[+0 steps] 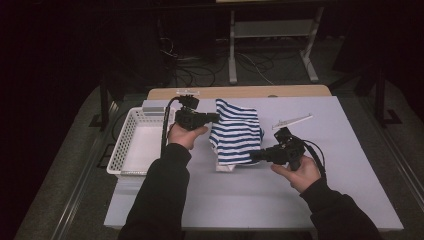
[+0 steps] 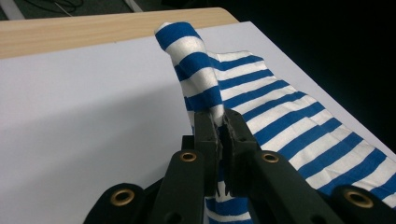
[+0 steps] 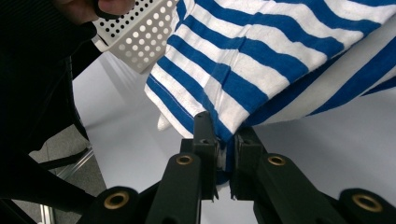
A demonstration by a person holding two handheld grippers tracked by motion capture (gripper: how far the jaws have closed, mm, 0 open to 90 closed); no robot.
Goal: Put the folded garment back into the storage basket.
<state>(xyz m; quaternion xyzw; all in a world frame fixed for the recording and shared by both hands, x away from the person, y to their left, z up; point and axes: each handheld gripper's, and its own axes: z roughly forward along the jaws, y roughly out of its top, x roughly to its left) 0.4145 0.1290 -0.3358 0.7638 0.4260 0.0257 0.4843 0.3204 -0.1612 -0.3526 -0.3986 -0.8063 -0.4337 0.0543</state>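
Note:
A blue-and-white striped garment [image 1: 236, 134] hangs slightly lifted over the middle of the white table [image 1: 280, 195]. My left gripper [image 1: 216, 118] is shut on its far left edge; in the left gripper view the cloth [image 2: 205, 79] rises in a fold from between the jaws of the left gripper [image 2: 221, 122]. My right gripper [image 1: 253, 156] is shut on the near right corner of the garment; in the right gripper view the striped hem [image 3: 224, 84] is pinched between the jaws of the right gripper [image 3: 226, 135].
A white perforated basket [image 1: 131, 142] stands at the table's left edge, also in the right gripper view as the basket [image 3: 140, 32]. A pale clothes hanger [image 1: 292, 121] lies at the back right. Cables and a metal stand [image 1: 272, 45] are on the floor beyond the table.

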